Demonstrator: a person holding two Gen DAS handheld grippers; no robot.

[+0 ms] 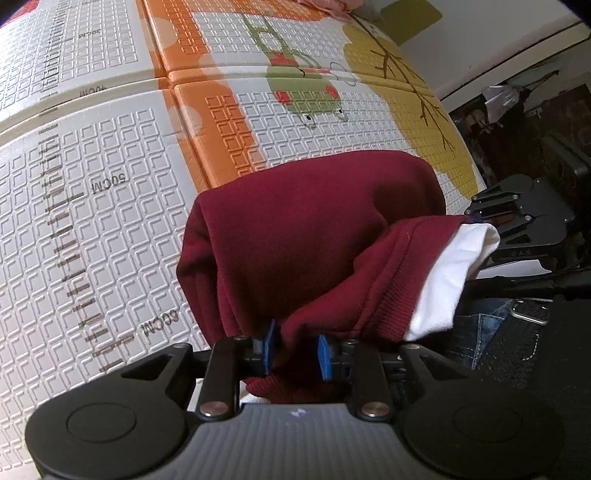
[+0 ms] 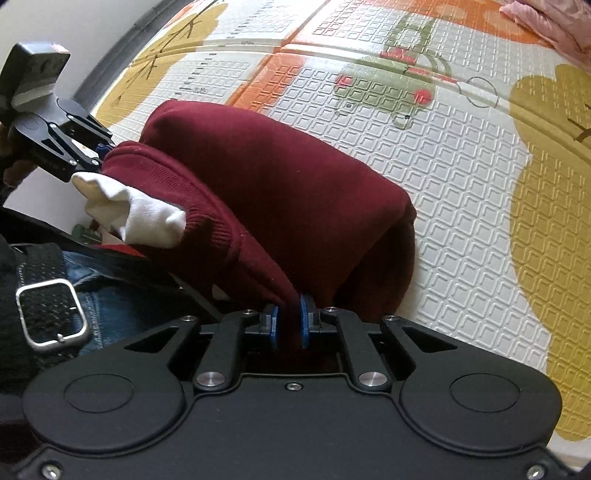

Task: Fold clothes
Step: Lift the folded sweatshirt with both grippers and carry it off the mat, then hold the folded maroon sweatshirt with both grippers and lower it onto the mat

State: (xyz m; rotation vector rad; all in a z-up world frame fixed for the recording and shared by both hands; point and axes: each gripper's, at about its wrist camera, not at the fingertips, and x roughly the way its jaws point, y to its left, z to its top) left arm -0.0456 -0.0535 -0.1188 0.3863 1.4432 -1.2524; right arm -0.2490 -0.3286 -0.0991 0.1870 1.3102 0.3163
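A maroon garment (image 1: 295, 236) with a white lining (image 1: 450, 273) hangs doubled over a patterned mat (image 1: 110, 229). The left gripper (image 1: 295, 349) holds its hem bunched between blue pads; the right gripper (image 2: 289, 319) pinches a thin fold of the same edge.

The maroon garment (image 1: 295, 236) hides its own lower layers; the pink cloth (image 2: 554, 26) is cut off.

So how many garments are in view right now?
2, possibly more hidden: the maroon sweater with its white lining, hanging between both claws over the mat, and a pink garment at the mat's far edge.
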